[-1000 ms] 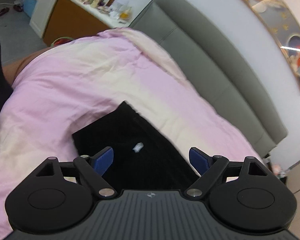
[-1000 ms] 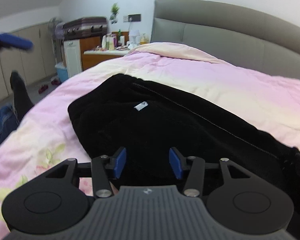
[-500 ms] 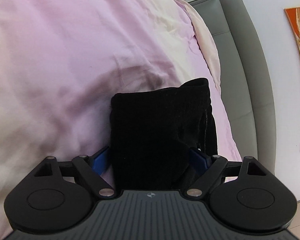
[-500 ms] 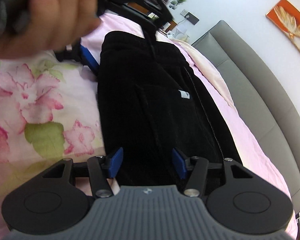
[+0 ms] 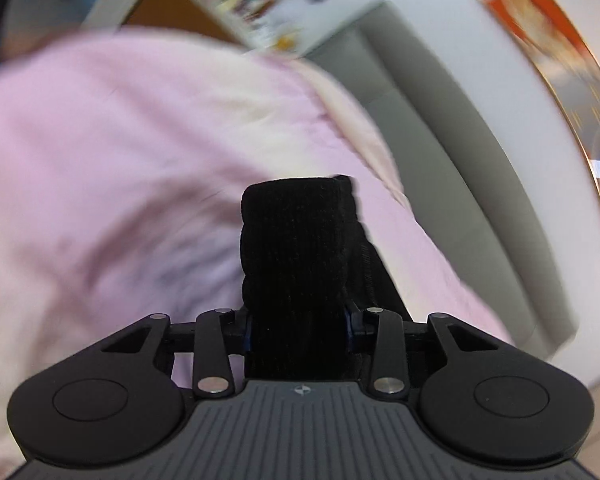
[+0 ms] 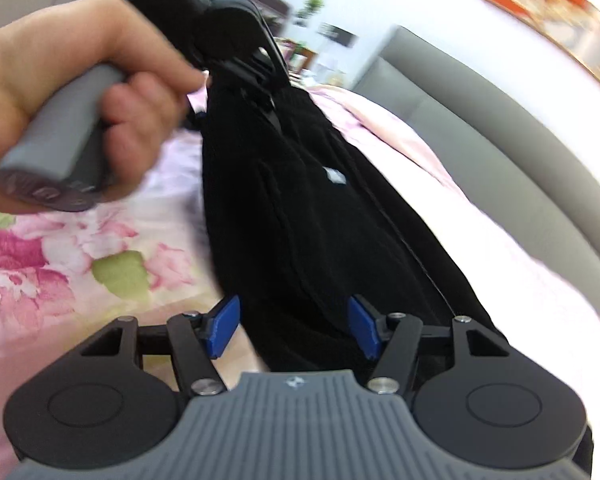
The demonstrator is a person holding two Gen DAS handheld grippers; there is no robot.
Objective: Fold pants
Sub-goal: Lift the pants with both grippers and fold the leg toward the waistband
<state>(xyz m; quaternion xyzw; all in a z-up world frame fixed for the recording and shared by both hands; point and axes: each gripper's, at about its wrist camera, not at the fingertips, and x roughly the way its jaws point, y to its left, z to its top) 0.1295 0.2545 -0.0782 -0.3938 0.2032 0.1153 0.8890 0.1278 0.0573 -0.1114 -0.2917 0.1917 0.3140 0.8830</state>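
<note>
The black pants (image 6: 300,208) lie stretched along the pink duvet (image 5: 100,160), running away from the right gripper (image 6: 294,326) toward the grey headboard (image 6: 500,112). At the far end, the person's hand (image 6: 72,92) holds the left gripper (image 5: 298,328), whose jaws have just been closing and now squeeze a bunched end of the cloth; that end stands up just ahead of its fingers. The right gripper's jaws have just been opening and sit half wide, blue pads (image 6: 222,326) on either side of the near end of the pants, not pressing as far as I can tell, though the picture is smeared by motion.

The risk I see is lopsided handling. With one end clamped and the other only straddled, a pull from the left would drag the whole garment across the duvet rather than fold it. The left grip also looks like a thick wad, so it may have caught only some layers, and the rest could slip out and sag. The soft cloth bunches easily, and a crooked fold would follow.
</note>
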